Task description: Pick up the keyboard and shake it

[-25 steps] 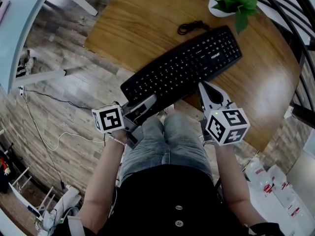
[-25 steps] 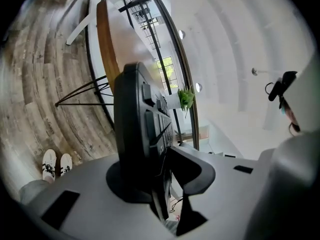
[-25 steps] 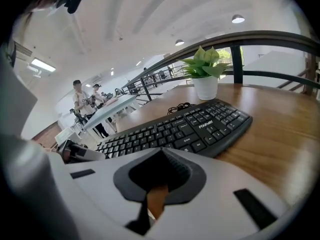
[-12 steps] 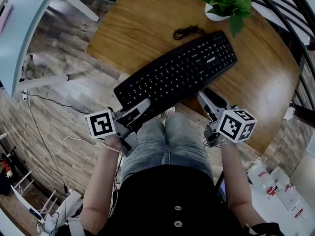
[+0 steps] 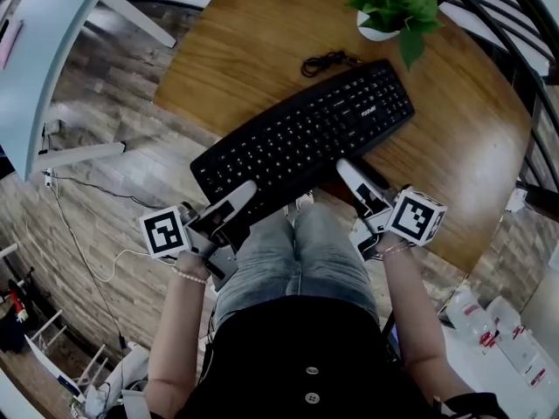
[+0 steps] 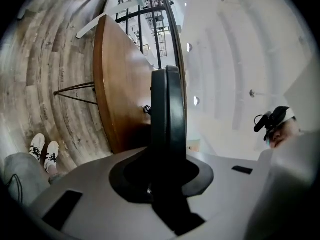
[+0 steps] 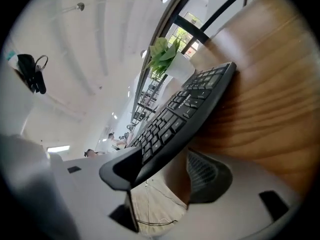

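Note:
The black keyboard (image 5: 306,133) lies slantwise on the round wooden table (image 5: 244,33), its left end past the table's near edge. My left gripper (image 5: 238,195) has the keyboard's near left corner between its jaws; in the left gripper view the keyboard (image 6: 167,114) stands edge-on, filling the gap, and the left gripper (image 6: 167,171) is closing on it. My right gripper (image 5: 354,171) is at the near edge, further right. In the right gripper view the right gripper (image 7: 165,174) is opening: the keyboard (image 7: 180,119) rests against one jaw, clear of the other.
A potted green plant (image 5: 389,3) stands just behind the keyboard's right end, and the coiled keyboard cable (image 5: 325,61) lies behind its middle. Black metal railing (image 5: 524,51) runs along the right. A pale blue desk (image 5: 44,68) stands at the far left. The person's knees (image 5: 297,251) are below the table edge.
The right gripper's jaws have spread and let go of the keyboard's near edge. The keyboard and both grippers sit a little further left in the head view.

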{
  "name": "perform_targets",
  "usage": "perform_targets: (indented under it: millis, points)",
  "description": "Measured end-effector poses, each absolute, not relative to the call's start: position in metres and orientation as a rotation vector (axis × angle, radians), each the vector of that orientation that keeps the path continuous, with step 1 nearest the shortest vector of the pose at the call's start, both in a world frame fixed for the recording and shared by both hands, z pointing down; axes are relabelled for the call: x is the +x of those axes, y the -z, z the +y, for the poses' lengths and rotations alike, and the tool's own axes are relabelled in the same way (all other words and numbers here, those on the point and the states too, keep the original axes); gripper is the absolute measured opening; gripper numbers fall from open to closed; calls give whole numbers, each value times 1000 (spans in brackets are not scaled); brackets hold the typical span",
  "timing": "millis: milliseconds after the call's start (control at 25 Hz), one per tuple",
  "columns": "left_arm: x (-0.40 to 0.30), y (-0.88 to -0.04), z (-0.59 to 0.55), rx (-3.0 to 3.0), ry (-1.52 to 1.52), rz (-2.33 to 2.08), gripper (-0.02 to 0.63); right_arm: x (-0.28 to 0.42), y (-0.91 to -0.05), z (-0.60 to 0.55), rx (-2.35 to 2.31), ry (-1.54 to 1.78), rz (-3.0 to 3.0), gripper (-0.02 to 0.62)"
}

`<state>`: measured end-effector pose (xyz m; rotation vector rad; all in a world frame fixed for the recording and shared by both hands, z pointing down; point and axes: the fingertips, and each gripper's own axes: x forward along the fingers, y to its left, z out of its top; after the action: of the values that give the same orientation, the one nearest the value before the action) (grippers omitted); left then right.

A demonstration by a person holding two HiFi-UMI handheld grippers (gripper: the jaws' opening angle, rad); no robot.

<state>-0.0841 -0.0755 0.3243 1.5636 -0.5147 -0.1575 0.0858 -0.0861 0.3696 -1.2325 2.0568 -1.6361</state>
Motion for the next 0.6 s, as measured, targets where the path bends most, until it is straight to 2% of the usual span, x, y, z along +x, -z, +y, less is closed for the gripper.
perform_targets:
  millis: [600]
  points:
    - [-83, -317, -75, 1583, 145, -481, 95, 71, -376, -135, -996, 1695, 1799, 256]
